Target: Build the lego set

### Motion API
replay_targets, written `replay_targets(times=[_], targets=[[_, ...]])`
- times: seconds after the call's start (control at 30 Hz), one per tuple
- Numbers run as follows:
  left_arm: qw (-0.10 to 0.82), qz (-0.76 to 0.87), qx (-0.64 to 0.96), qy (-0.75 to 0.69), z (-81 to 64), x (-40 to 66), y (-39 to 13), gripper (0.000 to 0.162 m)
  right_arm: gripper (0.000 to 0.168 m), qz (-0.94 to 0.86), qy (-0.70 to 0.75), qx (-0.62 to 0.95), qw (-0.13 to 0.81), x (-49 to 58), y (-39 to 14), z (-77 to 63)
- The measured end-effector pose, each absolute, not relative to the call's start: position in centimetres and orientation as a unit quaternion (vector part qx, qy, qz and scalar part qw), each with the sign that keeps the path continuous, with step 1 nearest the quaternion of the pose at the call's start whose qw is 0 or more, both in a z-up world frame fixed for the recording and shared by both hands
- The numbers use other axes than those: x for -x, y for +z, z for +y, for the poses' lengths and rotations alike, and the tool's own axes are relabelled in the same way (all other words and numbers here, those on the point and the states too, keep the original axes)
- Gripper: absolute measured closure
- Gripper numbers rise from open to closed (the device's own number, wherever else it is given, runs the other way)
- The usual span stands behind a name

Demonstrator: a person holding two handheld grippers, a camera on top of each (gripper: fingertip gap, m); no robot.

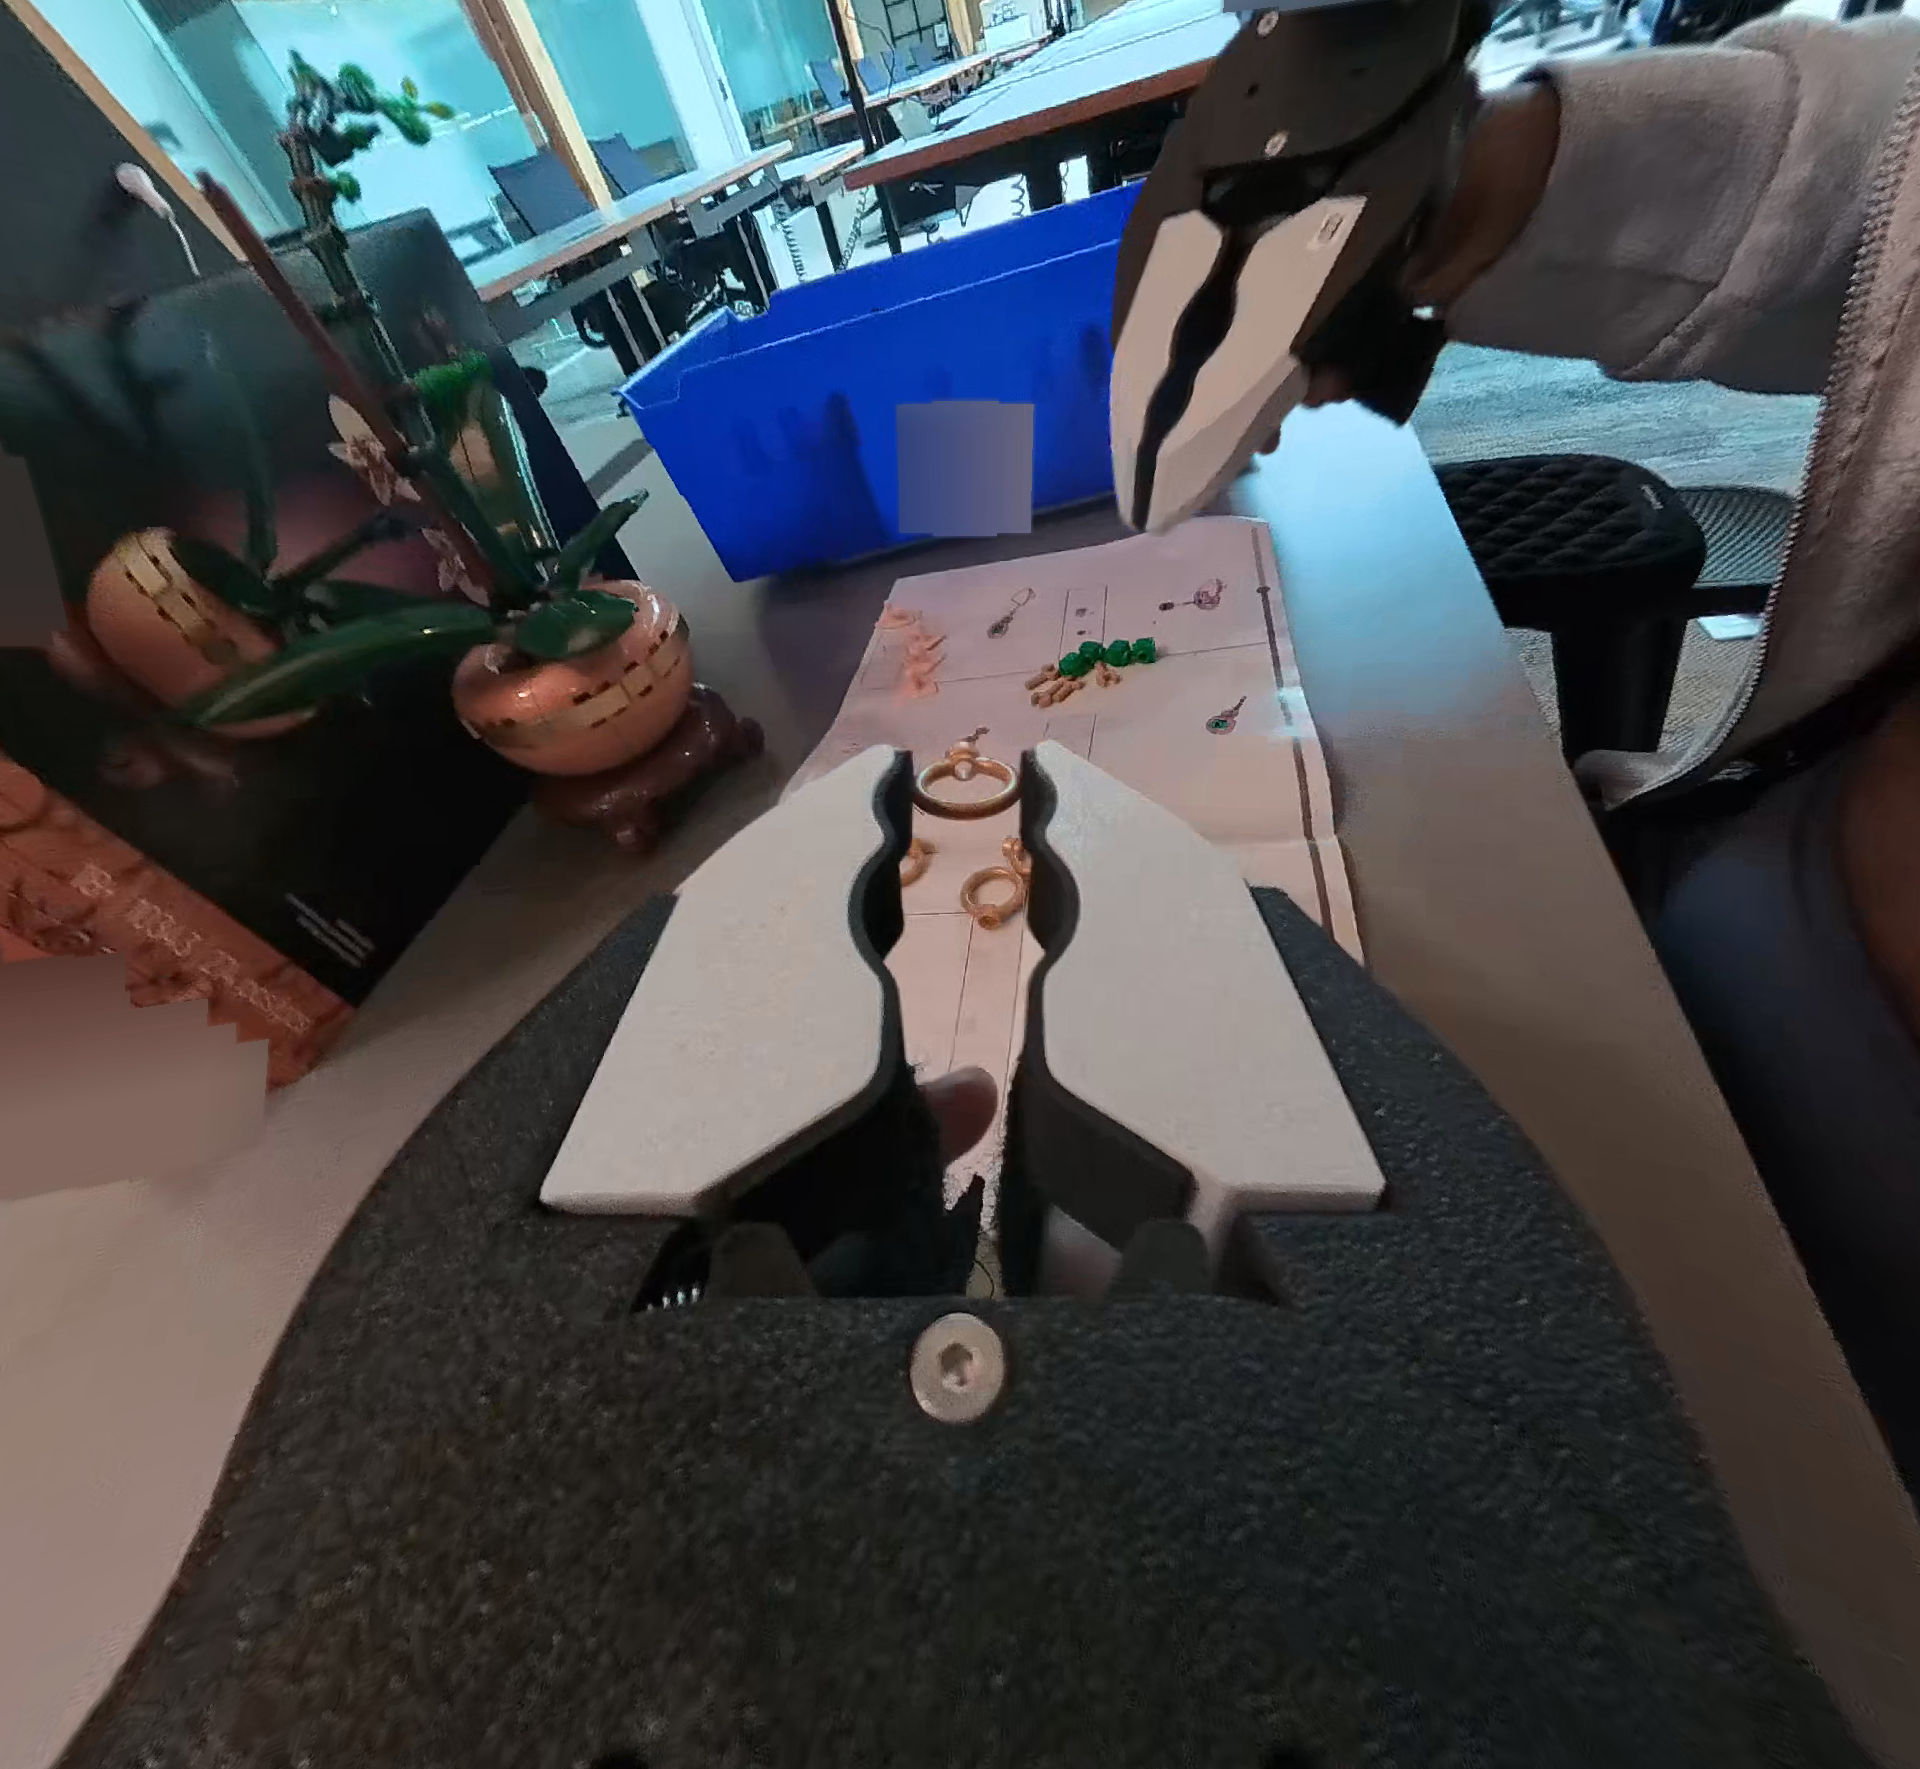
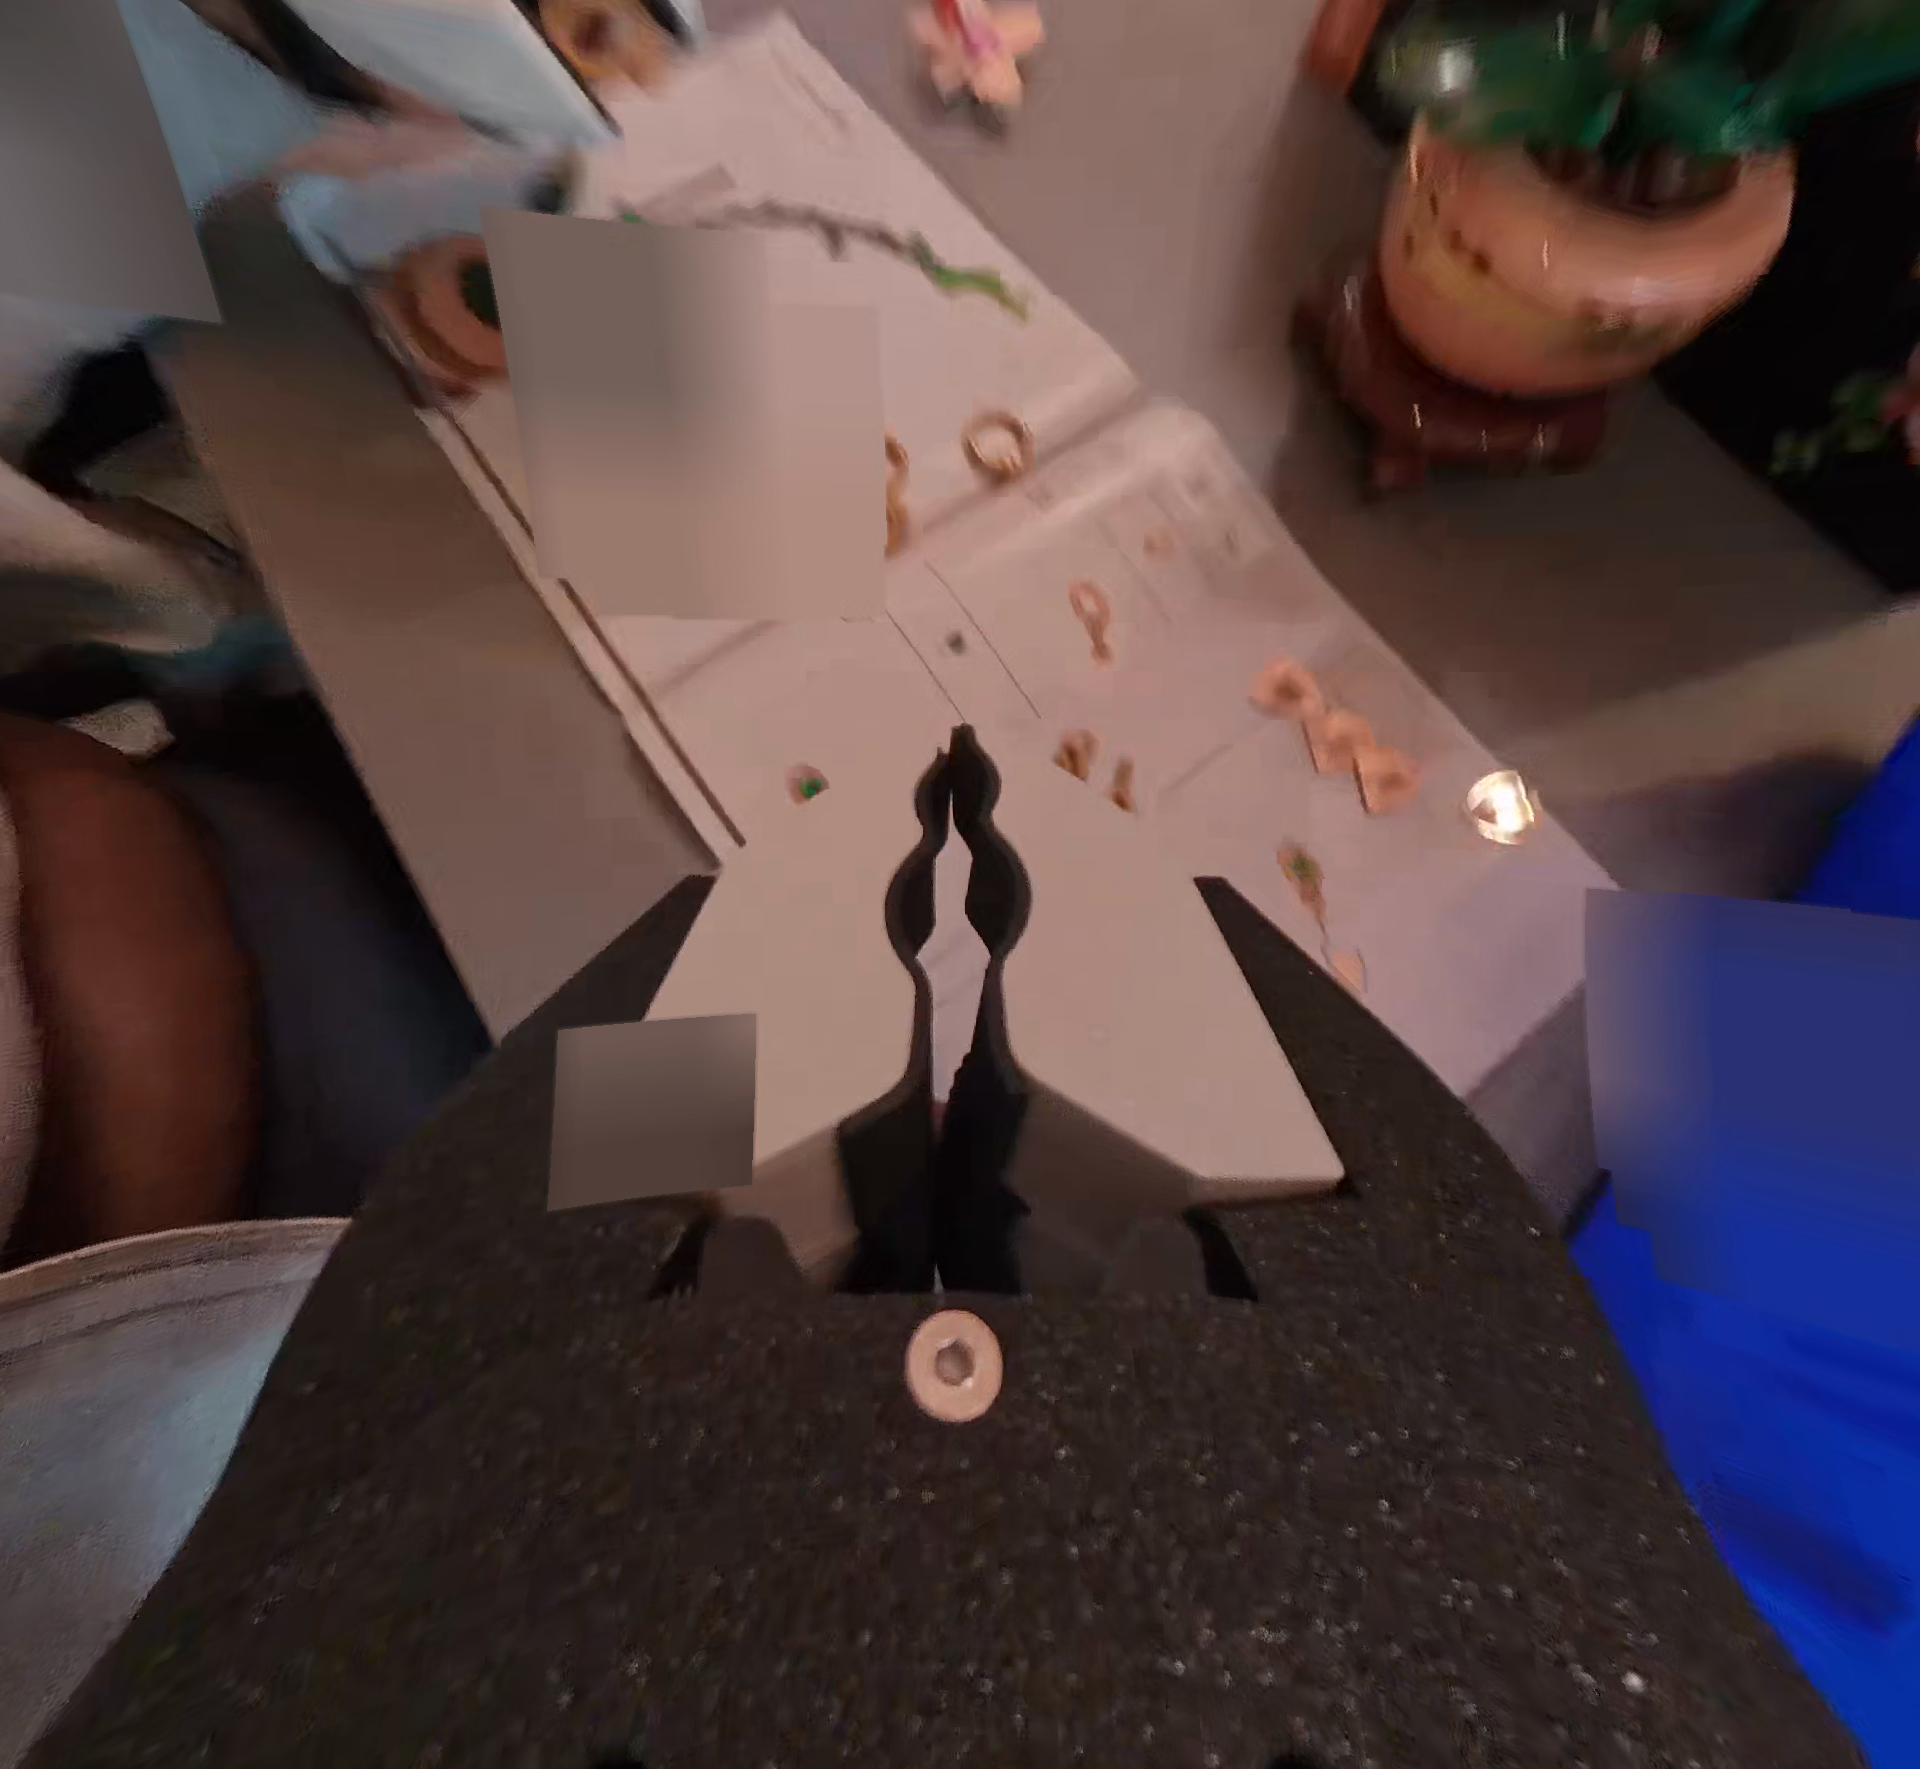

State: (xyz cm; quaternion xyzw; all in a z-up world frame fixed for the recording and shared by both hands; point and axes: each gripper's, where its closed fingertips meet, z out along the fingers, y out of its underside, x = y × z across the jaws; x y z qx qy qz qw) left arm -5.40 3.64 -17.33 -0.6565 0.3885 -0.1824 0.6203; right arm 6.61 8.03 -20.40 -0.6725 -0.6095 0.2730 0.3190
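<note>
Ahead, gold ring (image 1: 964, 787) between the left tongs' (image 1: 966, 769) tips, lying near flat on the sheet (image 1: 1174, 784), small stud pointing away; tips parted, touching or just beside it, cannot tell. Two smaller rings (image 1: 992, 888) nearer, green bits (image 1: 1112, 654) and tan bits (image 1: 1070, 680) farther along. Right tongs (image 1: 1143, 514) clenched, empty, tip-down above the sheet's far end. Beyond, blue bin (image 1: 831, 431); left on the counter (image 1: 1455, 888), potted orchid (image 1: 582, 670) and box (image 1: 208, 784).

Gold ring (image 1: 964, 786), green pieces (image 1: 1110, 655), blue bin (image 1: 831, 410).
</note>
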Motion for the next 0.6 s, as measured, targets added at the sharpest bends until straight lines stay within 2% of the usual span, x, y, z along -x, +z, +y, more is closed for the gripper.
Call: replay_targets(times=[0.17, 0.4, 0.6], targets=[[0.615, 0.382, 0.662, -0.194, 3.7, 5.2, -17.6, 0.143, 0.162, -0.602, 0.203, 0.726, 0.263, -8.3, -23.6, 9.8], [0.609, 0.388, 0.660, -0.208, 3.4, 4.9, -17.7, 0.143, 0.164, -0.638, 0.185, 0.709, 0.238, -7.2, -24.8, 9.8], [0.604, 0.391, 0.662, -0.211, 3.3, 4.8, -17.9, 0.143, 0.158, -0.649, 0.142, 0.714, 0.221, -7.0, -25.8, 10.0]])
